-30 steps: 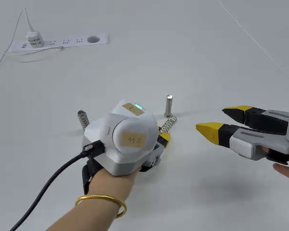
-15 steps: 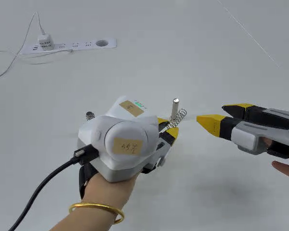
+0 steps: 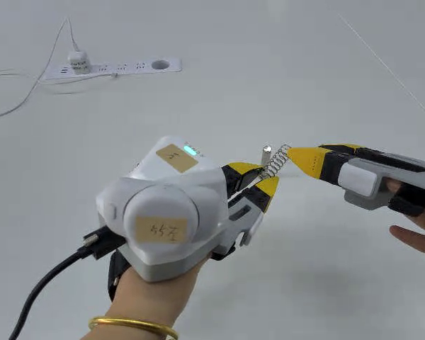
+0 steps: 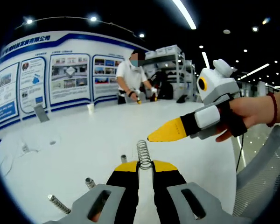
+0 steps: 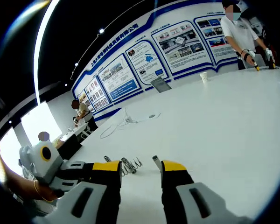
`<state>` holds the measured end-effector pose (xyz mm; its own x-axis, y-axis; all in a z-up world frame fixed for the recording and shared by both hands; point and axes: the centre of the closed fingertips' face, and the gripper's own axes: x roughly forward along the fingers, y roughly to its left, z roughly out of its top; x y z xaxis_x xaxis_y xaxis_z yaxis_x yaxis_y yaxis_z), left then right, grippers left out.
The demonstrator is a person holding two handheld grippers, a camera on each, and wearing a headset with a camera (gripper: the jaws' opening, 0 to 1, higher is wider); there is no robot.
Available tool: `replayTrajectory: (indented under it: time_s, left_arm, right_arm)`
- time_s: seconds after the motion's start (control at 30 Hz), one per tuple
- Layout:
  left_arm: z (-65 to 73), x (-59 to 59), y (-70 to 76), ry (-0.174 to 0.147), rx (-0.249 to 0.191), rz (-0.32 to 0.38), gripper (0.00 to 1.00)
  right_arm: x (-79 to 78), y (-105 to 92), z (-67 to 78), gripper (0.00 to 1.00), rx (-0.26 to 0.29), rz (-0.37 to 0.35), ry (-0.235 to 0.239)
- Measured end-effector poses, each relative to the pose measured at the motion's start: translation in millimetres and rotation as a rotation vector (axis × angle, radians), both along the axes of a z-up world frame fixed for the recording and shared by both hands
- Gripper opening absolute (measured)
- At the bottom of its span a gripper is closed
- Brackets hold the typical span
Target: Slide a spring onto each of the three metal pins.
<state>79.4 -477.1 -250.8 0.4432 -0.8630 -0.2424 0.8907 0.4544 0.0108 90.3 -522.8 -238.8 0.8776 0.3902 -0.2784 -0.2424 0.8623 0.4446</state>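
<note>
My left gripper [image 3: 261, 177] [image 4: 143, 165] is shut on the lower end of a steel spring [image 3: 275, 162] [image 4: 143, 155], which sticks up past its yellow tips. Just behind the spring stands a bare metal pin [image 3: 267, 151] [image 4: 123, 158] [image 5: 155, 160]. My right gripper [image 3: 317, 153] [image 5: 140, 168] is open, its yellow tip right at the spring's free end. From the right gripper view the spring [image 5: 129, 164] lies between its jaws. In the left gripper view a second pin [image 4: 88, 182] and a spring-covered pin [image 4: 58, 204] stand lower left.
The white bench [image 3: 219, 99] stretches all around. A power strip [image 3: 113, 69] with a plug and cord lies at the far left. A black cable [image 3: 53, 287] trails from the left gripper. People stand at benches far behind.
The left gripper has lifted the spring up beside the bare pin. The right gripper has moved left until its tip reaches the spring's free end.
</note>
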Motion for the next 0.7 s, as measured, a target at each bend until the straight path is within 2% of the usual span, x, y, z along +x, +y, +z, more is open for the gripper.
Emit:
replayTrajectory:
  time_s: [0.13,0.4,0.5,0.7]
  left_arm:
    - [6.5,-2.3,1.9,-0.011,-0.025,0.001,0.1]
    - [16.6,-7.1,3.1,-0.019,-0.074,-0.009,0.1]
    - [20.9,-7.7,2.9,-0.018,-0.103,-0.012,0.1]
    - [23.7,-8.7,2.9,-0.021,-0.12,-0.016,0.1]
  right_arm:
    - [0.5,5.8,3.4,0.31,0.056,0.011,0.007]
    - [0.3,16.6,10.0,0.25,0.213,0.023,0.032]
    - [-0.2,18.2,10.3,0.23,0.237,0.026,0.042]
    - [-0.7,22.6,13.0,0.2,0.279,0.032,0.052]
